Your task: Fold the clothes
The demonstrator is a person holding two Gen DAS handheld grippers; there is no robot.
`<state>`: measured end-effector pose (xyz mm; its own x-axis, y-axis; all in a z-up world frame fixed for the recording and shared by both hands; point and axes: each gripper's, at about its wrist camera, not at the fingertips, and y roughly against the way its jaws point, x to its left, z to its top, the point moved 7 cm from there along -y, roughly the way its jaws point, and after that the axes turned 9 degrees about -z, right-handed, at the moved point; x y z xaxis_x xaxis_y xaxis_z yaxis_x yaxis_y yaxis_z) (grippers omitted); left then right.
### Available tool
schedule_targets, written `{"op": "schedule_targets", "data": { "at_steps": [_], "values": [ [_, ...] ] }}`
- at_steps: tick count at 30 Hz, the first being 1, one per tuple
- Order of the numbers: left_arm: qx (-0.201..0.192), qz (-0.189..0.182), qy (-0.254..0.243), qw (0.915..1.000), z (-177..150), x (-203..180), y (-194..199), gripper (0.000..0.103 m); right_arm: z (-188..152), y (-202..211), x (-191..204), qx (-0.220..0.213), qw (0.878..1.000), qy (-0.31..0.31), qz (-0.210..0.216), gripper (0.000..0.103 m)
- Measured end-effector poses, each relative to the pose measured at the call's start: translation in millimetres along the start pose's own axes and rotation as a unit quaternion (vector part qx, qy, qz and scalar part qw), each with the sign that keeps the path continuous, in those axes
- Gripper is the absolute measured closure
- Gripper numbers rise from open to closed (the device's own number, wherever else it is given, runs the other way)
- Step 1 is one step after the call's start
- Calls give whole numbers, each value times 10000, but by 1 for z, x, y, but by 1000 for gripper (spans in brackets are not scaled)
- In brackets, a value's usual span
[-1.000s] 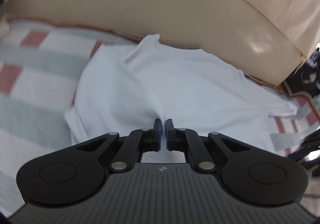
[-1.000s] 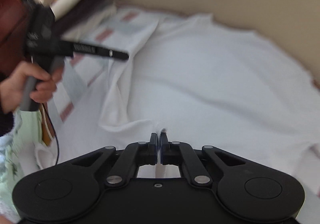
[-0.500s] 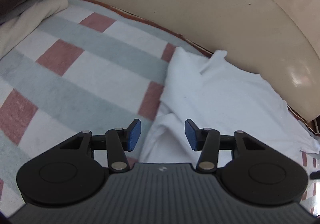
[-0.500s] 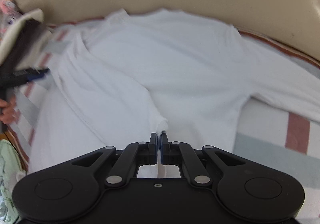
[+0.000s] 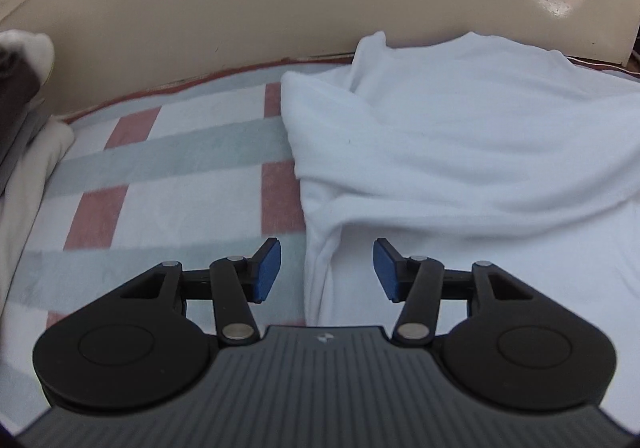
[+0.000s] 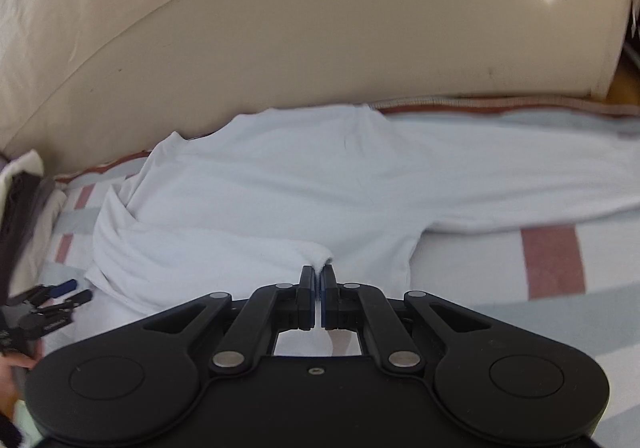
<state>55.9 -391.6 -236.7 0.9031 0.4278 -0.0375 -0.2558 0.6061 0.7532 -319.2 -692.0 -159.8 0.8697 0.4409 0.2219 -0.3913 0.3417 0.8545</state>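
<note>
White shirt (image 6: pixel 280 184) runs off frame rightward, right tool (image 6: pixel 318 277) pinching its fold, left tool (image 5: pixel 327 268) spread empty

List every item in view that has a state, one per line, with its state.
left gripper: open, holding nothing
right gripper: shut on a pinch of the shirt's cloth
white shirt: partly folded, one sleeve spread out flat
checked blanket: spread flat under the shirt
stacked clothes: folded, piled at the side

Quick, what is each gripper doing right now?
Left gripper: open, holding nothing.
Right gripper: closed, pinching a bit of the white shirt.
</note>
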Motion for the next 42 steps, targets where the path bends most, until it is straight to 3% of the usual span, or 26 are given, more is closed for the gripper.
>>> {"op": "schedule_targets", "data": {
  "at_steps": [4, 7, 9, 10, 14, 19, 22, 24, 28, 34, 37, 39, 42],
  "values": [
    [107, 324, -642, 9974, 4, -11, -14, 52, -4, -3, -2, 66, 9999, -76, 52, 99],
    [5, 330, -99, 9994, 1, 4, -10, 56, -6, -5, -2, 94, 9999, -100, 84, 99],
    [-63, 333, 264, 9991, -2, 13, -8, 85, -6, -5, -2, 106, 9998, -127, 140, 99],
    [-97, 334, 445, 9984, -3, 18, -6, 92, -6, -5, -2, 124, 9996, -149, 194, 99],
    [-233, 338, 1167, 9923, -7, 37, -1, 92, -8, -6, -1, 262, 9979, -308, 509, 99],
    [-388, 112, 2088, 9771, -16, 52, 4, 87, -20, -33, -11, 785, 9960, -239, 361, 99],
    [-477, -51, 2636, 9634, -22, 59, 6, 86, -42, -59, -32, 1469, 9843, -770, 608, 99],
    [-526, -140, 2941, 9542, -25, 63, 8, 85, -48, -64, -44, 1648, 9750, -1229, 842, 99],
    [-485, -110, 2825, 9580, -28, 62, 22, 70, -37, -49, -44, 1204, 9794, -1213, 1079, 99],
    [-441, -137, 2784, 9594, -34, 63, 46, 69, -24, -28, -70, 20, 9863, -1282, 1042, 93],
    [-420, -151, 2763, 9600, -37, 63, 58, 69, -50, -21, -68, -102, 9736, -1577, 1645, 84],
    [-405, -160, 2749, 9605, -39, 64, 66, 69, -65, -25, -56, -71, 9736, -1504, 1715, 64],
    [-460, -516, 2787, 9579, -37, 49, 72, 69, -85, -39, -37, 69, 9771, -1353, 1639, 63]
  ]
}}
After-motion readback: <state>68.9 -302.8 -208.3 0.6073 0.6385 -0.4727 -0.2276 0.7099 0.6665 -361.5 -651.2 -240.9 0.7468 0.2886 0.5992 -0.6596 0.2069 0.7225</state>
